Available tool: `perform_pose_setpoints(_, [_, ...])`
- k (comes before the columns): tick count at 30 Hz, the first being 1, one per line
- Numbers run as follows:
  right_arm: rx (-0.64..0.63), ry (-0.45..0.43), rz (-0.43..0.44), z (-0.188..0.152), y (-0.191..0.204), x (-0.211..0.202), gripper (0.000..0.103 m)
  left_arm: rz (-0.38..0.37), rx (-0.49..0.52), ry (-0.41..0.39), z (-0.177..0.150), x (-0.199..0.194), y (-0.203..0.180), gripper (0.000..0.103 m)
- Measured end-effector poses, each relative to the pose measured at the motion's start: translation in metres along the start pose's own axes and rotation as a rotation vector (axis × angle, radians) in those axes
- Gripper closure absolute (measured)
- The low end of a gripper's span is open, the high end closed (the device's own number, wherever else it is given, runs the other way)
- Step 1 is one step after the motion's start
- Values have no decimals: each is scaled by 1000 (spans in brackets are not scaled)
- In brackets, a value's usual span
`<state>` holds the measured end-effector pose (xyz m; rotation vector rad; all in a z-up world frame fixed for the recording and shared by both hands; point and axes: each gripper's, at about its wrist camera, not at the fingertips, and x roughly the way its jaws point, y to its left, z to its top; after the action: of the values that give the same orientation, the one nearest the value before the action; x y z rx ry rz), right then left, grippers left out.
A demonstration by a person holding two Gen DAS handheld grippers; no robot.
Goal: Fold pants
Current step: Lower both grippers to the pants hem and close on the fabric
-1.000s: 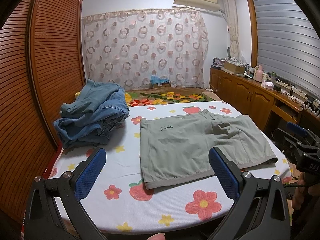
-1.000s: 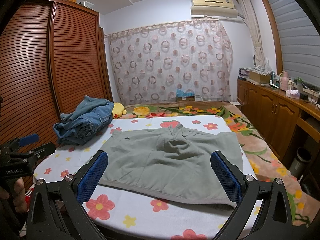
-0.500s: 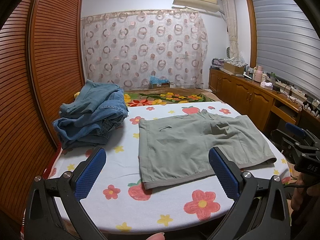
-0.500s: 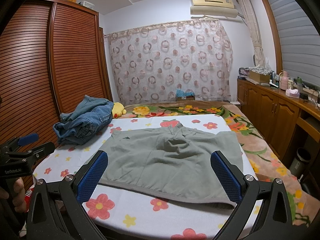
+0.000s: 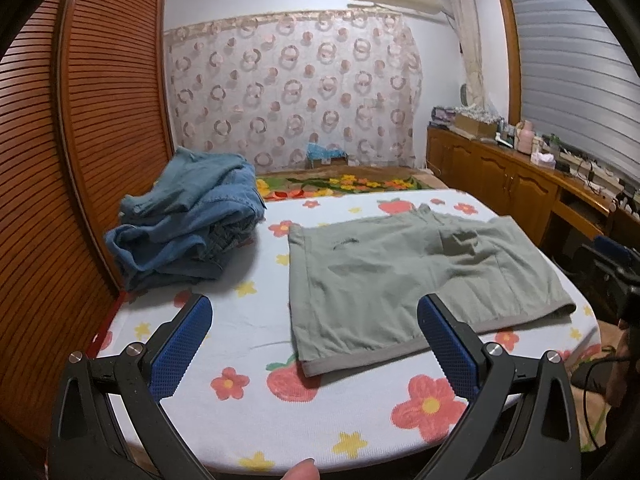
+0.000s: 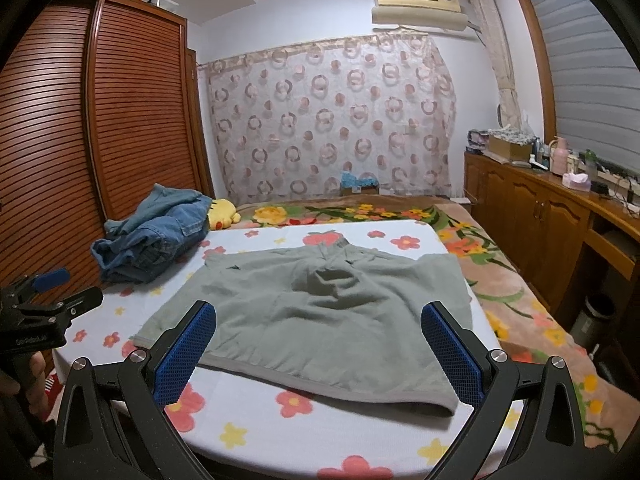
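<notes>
Along the left wall, at about nine o'clock from where the person is standing, a louvred wooden wardrobe [image 5: 80,184] is running the length of the bed [image 5: 360,420]. Beside it, at ten o'clock, a heap of blue denim jeans [image 5: 188,228] is lying rumpled on the flower-print sheet, with a yellow plush toy [image 6: 222,212] poking out behind it.

Nearer, at seven o'clock, the left gripper [image 5: 316,340] is hovering over the sheet with its blue pads [image 5: 182,346] spread wide apart, holding nothing. The grey-green pants [image 6: 316,316] are lying flat in the middle of the bed at twelve o'clock, waistband towards the foot, well clear of the jeans. At five o'clock the right gripper [image 6: 320,352] is hanging above the near waistband, its pads equally wide and empty.

Off at two o'clock a wooden sideboard [image 6: 552,224] is carrying bottles and boxes.

No fold looks begun yet. The cloth seems thin and is bunching at the crotch, so a pinch taking only the top layer would likely be dragging one side and leaving the fold skewed. Uneven lifting between the two hands could also be pulling the pants towards the bed's edge, or rucking up the sheet beneath them.
</notes>
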<state>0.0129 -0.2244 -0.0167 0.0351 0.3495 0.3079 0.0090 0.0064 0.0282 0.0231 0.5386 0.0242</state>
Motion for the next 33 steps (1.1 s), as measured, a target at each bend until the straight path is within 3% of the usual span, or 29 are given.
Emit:
perform_pose_setpoints(6, [-10, 23, -21, -2, -1, 3, 0, -34, 1, 39, 1, 19, 4, 0])
perform_pose_setpoints(14, [-16, 72, -50, -1, -3, 6, 0, -66, 13, 87, -33, 31, 1, 0])
perform_pose_setpoints(25, [-23, 125, -75, 3, -7, 10, 1, -96, 18, 137, -53, 56, 8, 0])
perform_pose_setpoints(33, [-1, 160, -87, 8, -15, 14, 8, -110, 11, 200, -67, 71, 20, 1])
